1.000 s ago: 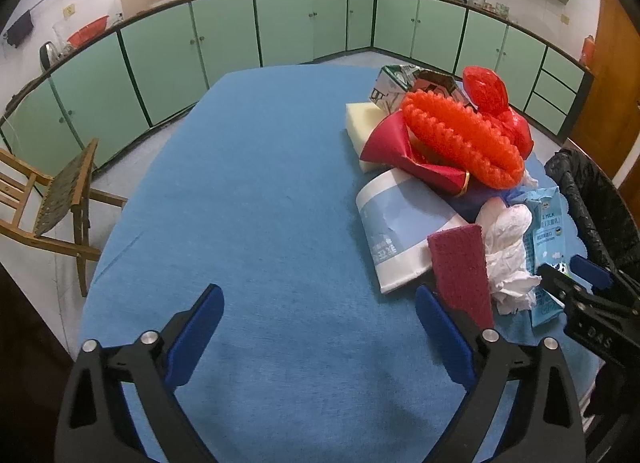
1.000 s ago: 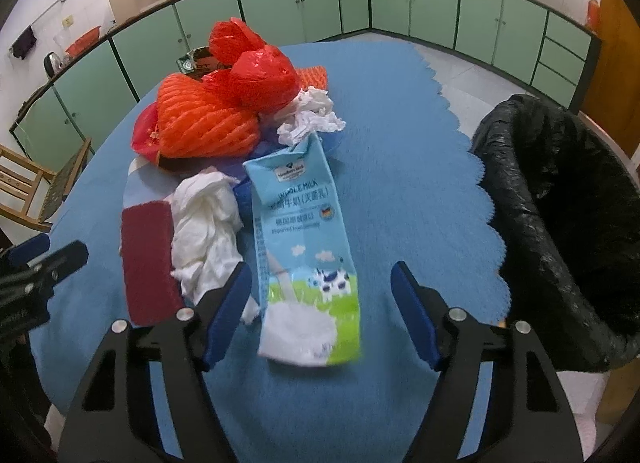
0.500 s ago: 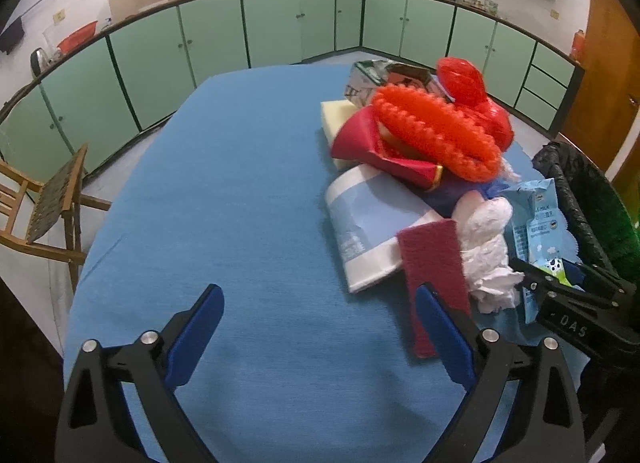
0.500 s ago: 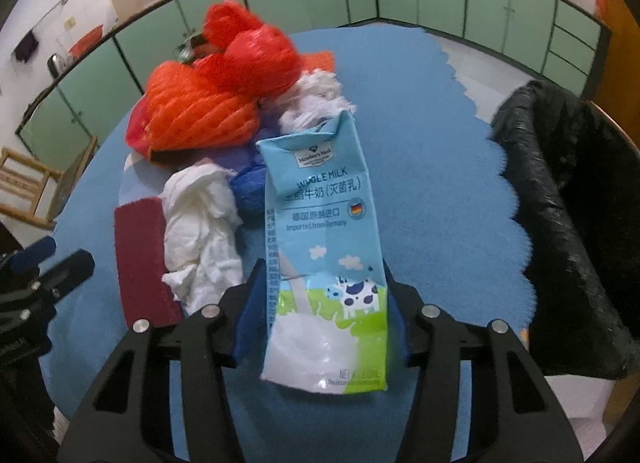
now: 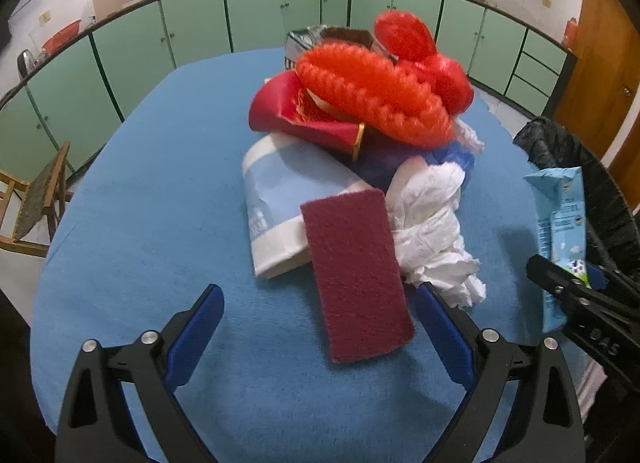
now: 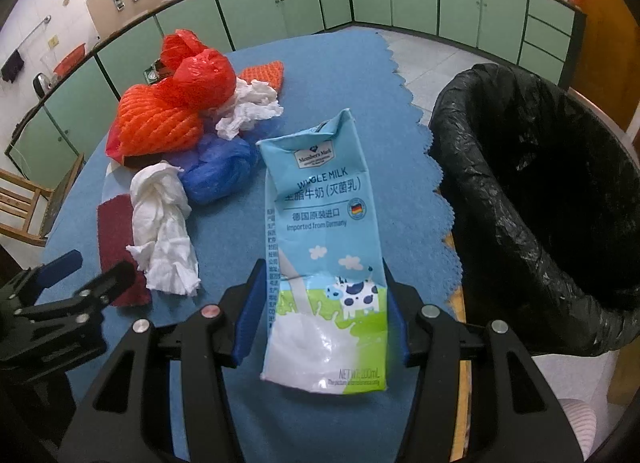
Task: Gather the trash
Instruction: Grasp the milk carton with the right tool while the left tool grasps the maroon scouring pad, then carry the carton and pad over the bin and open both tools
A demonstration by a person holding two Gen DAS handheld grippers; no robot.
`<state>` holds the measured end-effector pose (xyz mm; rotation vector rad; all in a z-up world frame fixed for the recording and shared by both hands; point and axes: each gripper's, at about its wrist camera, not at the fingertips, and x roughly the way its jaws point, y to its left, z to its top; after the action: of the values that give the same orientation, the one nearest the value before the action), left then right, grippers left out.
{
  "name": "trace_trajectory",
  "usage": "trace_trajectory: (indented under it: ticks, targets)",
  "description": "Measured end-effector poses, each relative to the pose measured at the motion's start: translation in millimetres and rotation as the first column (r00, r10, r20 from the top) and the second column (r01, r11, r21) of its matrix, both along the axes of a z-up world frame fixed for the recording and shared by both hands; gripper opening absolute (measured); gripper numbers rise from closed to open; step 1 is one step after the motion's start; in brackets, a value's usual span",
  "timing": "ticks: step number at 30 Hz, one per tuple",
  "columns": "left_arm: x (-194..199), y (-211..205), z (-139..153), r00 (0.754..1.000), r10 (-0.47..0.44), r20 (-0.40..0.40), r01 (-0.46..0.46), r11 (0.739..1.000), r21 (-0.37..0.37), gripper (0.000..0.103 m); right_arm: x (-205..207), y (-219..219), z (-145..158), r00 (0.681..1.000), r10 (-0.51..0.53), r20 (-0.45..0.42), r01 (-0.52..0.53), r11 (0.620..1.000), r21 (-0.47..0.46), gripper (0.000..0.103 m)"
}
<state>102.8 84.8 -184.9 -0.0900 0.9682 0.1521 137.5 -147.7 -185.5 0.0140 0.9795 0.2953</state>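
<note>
My right gripper is shut on the lower half of a flattened light-blue milk carton and holds it above the blue tablecloth, next to the bin. The left wrist view shows that carton at the far right. My left gripper is open and low over the table. The near end of a maroon scouring pad lies between its fingers, untouched. Crumpled white paper lies just right of the pad.
A bin lined with a black bag stands at the table's right edge. Behind the pad are a light-blue wrapper, orange foam netting, a red plastic bag and a blue bag. A wooden chair stands left.
My right gripper closed on the milk carton and raised it off the cloth. My left gripper moved toward the pile, so the maroon pad now lies between its open fingers.
</note>
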Motion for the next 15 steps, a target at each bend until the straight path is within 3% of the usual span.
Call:
trace_trajectory:
  ticks: [7,9,10,15]
  targets:
    - [3.4,2.3,-11.4,1.0,-0.01,0.0,0.01,0.997,-0.079,0.071,-0.1,3.1,-2.0,1.0,0.006,-0.006,-0.006,1.0,-0.007,0.051]
    - [1.7,0.8,-9.4,0.999,-0.047,0.013,0.048,0.993,-0.108,0.05,-0.4,2.6,-1.8,1.0,0.006,-0.006,-0.006,1.0,-0.003,0.051]
    - [0.9,0.5,-8.6,0.998,-0.061,0.017,0.062,0.99,-0.124,0.045,-0.6,3.1,-0.8,1.0,0.006,-0.004,-0.006,1.0,-0.003,0.051]
    - [-1.6,2.9,-6.5,0.997,-0.07,0.023,0.072,0.986,-0.147,0.043,-3.5,5.7,5.3,1.0,0.014,0.012,-0.013,1.0,-0.003,0.051]
